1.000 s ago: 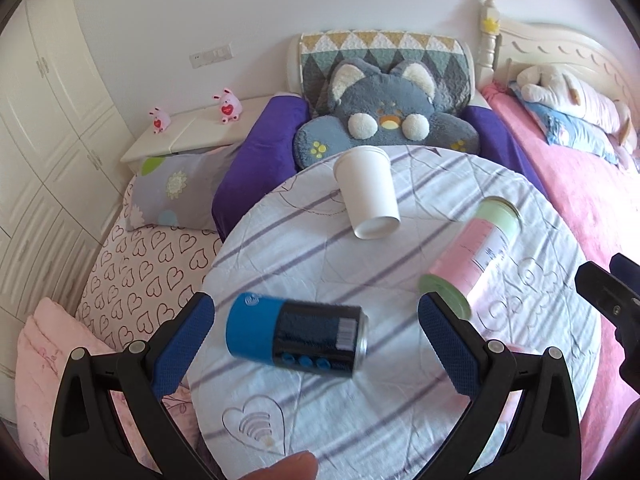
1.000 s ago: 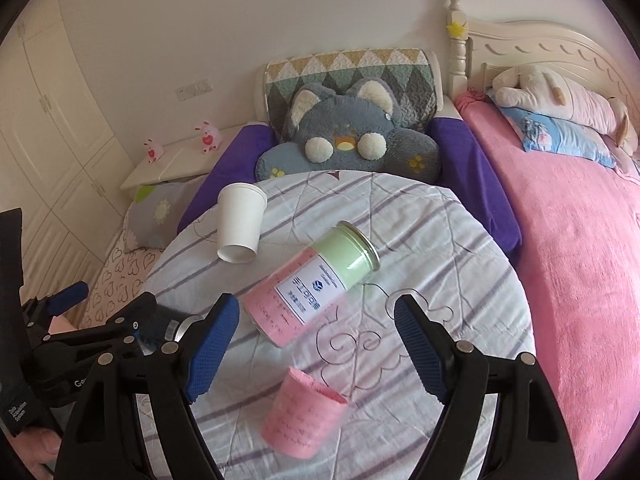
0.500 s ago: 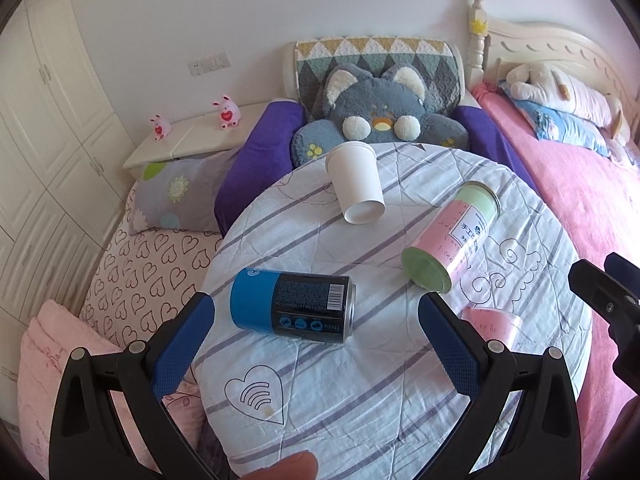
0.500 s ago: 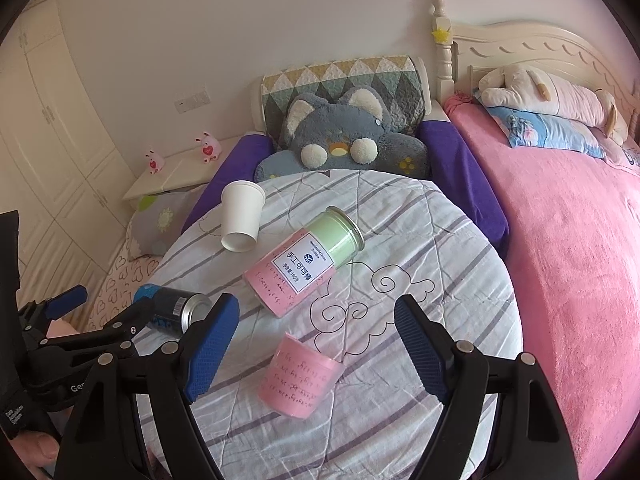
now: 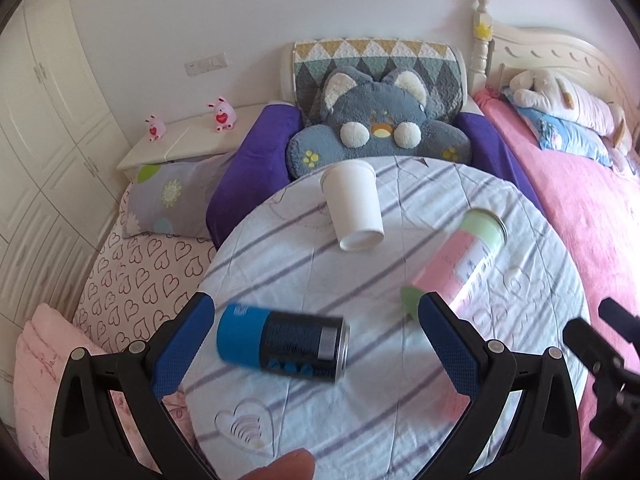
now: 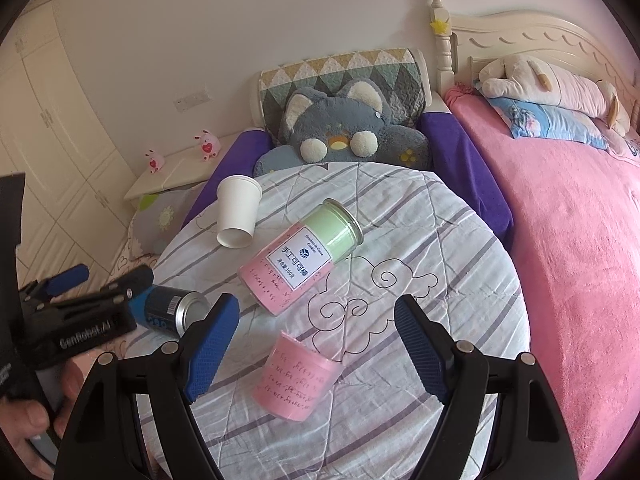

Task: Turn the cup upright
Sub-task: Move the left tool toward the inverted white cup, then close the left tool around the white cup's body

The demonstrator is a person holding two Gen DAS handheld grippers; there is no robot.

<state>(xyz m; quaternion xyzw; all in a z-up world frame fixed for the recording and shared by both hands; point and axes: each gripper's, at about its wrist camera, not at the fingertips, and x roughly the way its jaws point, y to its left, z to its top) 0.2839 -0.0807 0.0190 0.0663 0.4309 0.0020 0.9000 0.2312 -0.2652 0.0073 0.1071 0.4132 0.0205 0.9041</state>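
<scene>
A white paper cup (image 5: 354, 208) lies on its side at the far part of the round table, also in the right wrist view (image 6: 237, 211). A pink cup (image 6: 298, 380) lies on its side just in front of my right gripper (image 6: 316, 344), which is open and empty. My left gripper (image 5: 314, 336) is open and empty, with a blue can (image 5: 282, 342) lying between its fingers' line of sight. The left gripper also shows in the right wrist view (image 6: 86, 312).
A pink and green canister (image 6: 300, 264) lies on its side mid-table, also in the left wrist view (image 5: 456, 264). The table has a striped cloth (image 6: 420, 240). A grey cat cushion (image 5: 376, 132) sits behind the table. A pink bed (image 6: 580, 220) is to the right.
The left gripper has moved forward and down toward the blue can. The right gripper has moved closer to the pink cup. Both stay open.
</scene>
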